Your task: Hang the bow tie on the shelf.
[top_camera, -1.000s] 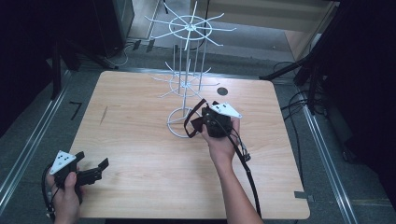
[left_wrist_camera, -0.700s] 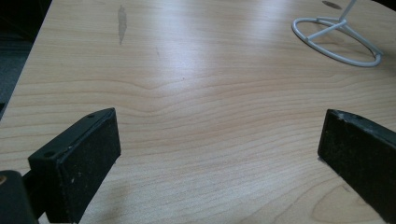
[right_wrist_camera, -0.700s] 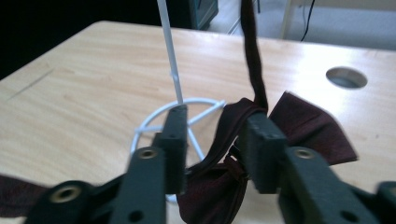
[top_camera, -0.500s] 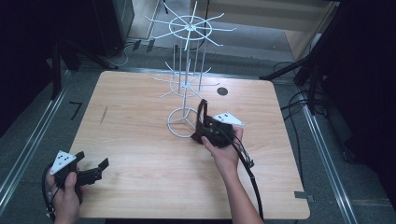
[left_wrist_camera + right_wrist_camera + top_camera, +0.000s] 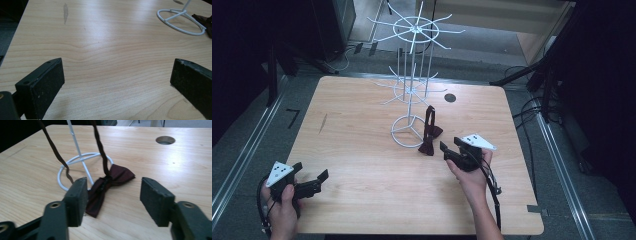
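Right tool (image 5: 112, 202), just spread, faces dark-red bow tie (image 5: 110, 187) lying by rack base (image 5: 62, 173).

Overhead camera; two low claw cameras, perhaps sharing the rack base (image 5: 180, 22).

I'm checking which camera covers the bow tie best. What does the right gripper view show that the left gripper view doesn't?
Right gripper view: the dark red bow tie lying flat beside the stand's base, its strap rising upward, and the table's round hole. Left gripper view: a dark smudge on the wood, and just the tie's edge. Both: the white ring base and the wooden table.
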The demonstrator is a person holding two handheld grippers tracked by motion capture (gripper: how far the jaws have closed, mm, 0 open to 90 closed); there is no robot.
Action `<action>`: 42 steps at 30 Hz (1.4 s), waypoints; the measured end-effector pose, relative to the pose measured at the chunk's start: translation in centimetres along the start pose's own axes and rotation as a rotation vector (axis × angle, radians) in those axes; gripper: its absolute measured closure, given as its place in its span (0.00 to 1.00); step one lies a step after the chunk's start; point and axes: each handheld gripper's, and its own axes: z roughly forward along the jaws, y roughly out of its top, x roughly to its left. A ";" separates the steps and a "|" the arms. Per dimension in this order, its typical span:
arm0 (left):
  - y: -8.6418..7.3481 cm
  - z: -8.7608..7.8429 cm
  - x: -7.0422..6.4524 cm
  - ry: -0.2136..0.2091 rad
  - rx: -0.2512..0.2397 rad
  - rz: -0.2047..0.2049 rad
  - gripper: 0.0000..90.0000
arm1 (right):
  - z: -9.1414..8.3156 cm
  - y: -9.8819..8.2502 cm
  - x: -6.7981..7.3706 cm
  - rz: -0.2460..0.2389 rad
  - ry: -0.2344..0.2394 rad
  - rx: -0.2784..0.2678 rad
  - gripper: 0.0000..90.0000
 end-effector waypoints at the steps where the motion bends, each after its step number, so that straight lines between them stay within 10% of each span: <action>1: 0.0 0.0 0.0 0.001 0.000 0.000 0.00 | -0.3 -0.2 -0.3 -0.002 -0.004 -0.001 0.41; 16: 0.0 0.0 0.0 0.001 0.000 0.002 0.00 | -4.3 -3.1 -5.3 0.025 -0.070 0.016 0.16; 42: 0.0 0.0 -0.2 0.011 0.006 0.021 0.00 | -11.7 -7.9 -13.4 0.100 -0.183 0.017 0.15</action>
